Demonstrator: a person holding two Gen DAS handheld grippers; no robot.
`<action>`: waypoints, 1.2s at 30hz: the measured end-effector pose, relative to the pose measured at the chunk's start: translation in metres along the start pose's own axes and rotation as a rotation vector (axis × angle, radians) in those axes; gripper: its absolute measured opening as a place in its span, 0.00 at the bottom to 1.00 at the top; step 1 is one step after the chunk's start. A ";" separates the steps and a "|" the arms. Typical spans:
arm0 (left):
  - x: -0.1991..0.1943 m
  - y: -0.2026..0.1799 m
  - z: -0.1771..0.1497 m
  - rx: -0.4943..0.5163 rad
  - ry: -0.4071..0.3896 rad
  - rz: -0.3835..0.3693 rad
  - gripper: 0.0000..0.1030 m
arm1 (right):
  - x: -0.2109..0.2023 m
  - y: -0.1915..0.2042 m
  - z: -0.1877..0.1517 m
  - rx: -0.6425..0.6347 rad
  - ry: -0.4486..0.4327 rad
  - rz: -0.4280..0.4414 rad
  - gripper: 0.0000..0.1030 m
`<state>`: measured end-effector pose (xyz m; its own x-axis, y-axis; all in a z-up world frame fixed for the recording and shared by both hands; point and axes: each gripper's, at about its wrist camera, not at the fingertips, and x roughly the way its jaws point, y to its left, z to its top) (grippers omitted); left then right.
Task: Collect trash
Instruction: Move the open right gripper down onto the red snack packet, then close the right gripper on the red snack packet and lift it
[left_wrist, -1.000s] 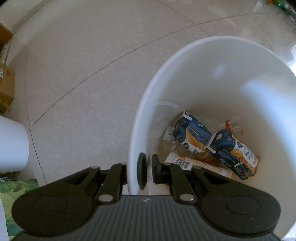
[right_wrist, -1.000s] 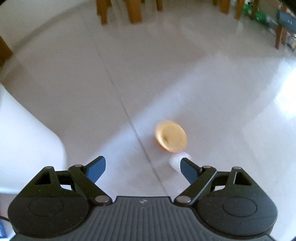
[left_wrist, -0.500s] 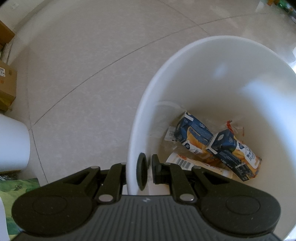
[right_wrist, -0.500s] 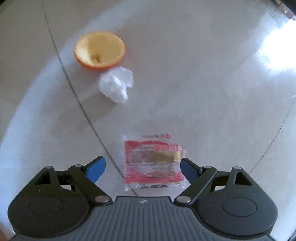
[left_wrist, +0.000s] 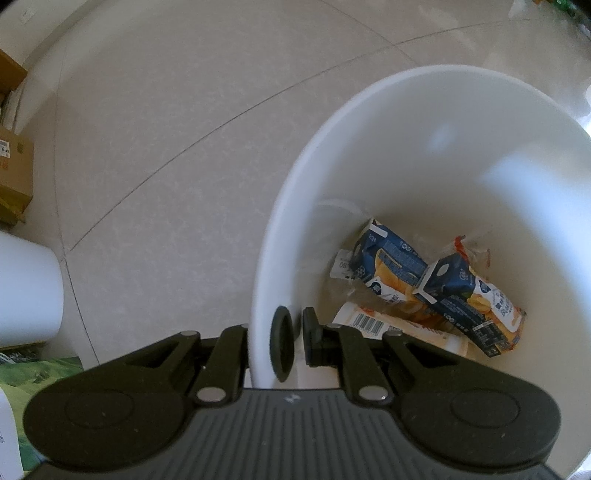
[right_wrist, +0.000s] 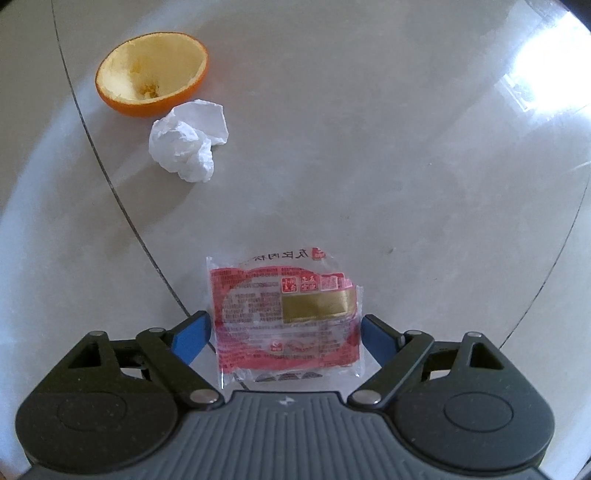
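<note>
In the left wrist view my left gripper (left_wrist: 293, 341) is shut on the near rim of a white bucket (left_wrist: 280, 221). Inside the bucket lie two blue-and-orange cartons (left_wrist: 436, 284) and a barcoded wrapper (left_wrist: 373, 325). In the right wrist view my right gripper (right_wrist: 284, 334) stands open just above the floor, its blue fingertips on either side of a red snack wrapper (right_wrist: 286, 317) that lies flat. Farther off on the floor are a crumpled white tissue (right_wrist: 188, 142) and an empty orange peel half (right_wrist: 151, 72).
Pale floor tiles (right_wrist: 388, 147) surround the trash, with sun glare at the right. In the left wrist view a second white container (left_wrist: 26, 291) stands at the left, cardboard boxes (left_wrist: 14, 173) sit by the wall, and green printed paper (left_wrist: 37, 373) lies at the lower left.
My right gripper has swung down and closed in on the red wrapper, which now lies between its open fingers. The left gripper still grips the bucket rim, nearly unmoved.
</note>
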<state>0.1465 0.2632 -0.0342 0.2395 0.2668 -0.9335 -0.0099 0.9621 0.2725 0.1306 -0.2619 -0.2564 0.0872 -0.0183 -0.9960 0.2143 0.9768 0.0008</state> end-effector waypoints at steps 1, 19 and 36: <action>0.000 0.000 0.000 0.000 -0.001 0.000 0.10 | 0.000 0.000 -0.001 0.002 -0.001 -0.002 0.84; -0.001 0.001 -0.001 -0.005 -0.001 -0.002 0.10 | -0.054 0.037 -0.003 -0.079 -0.021 0.029 0.66; -0.001 0.003 -0.001 -0.004 0.000 -0.019 0.10 | -0.270 0.183 0.014 -0.547 -0.171 0.188 0.67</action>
<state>0.1455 0.2659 -0.0326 0.2396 0.2489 -0.9384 -0.0092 0.9671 0.2541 0.1594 -0.0811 0.0139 0.2396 0.1760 -0.9548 -0.3479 0.9337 0.0848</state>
